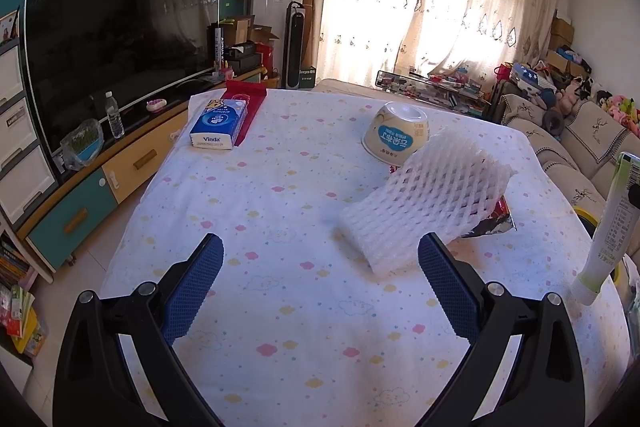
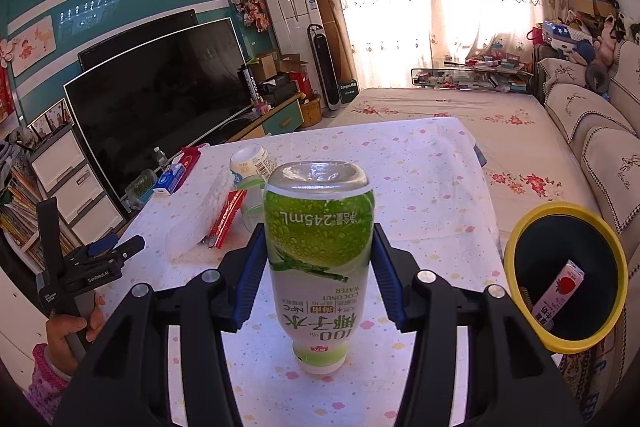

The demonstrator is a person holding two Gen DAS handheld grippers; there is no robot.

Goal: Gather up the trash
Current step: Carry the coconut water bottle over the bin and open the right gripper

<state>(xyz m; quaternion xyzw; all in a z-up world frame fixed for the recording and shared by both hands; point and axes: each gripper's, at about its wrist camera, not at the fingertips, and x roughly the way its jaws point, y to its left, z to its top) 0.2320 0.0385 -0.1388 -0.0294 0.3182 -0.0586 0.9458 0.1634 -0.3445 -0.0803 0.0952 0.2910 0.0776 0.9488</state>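
My right gripper (image 2: 318, 251) is shut on a green-and-white coconut water bottle (image 2: 318, 247), held cap-down above the table; the bottle also shows at the right edge of the left wrist view (image 1: 612, 219). A yellow-rimmed dark bin (image 2: 564, 275) stands at the right, with a strawberry milk carton (image 2: 560, 287) inside. My left gripper (image 1: 320, 255) is open and empty above the table, just left of a white foam fruit net (image 1: 424, 203). The net lies on a red-and-silver wrapper (image 1: 494, 223). An upturned paper bowl (image 1: 396, 133) sits behind it.
The table has a cloud-print cloth (image 1: 280, 227). A Vinda tissue pack (image 1: 218, 125) lies on a red packet (image 1: 244, 107) at the far left corner. A TV (image 1: 120, 47) on a cabinet stands to the left, a sofa (image 2: 600, 147) to the right.
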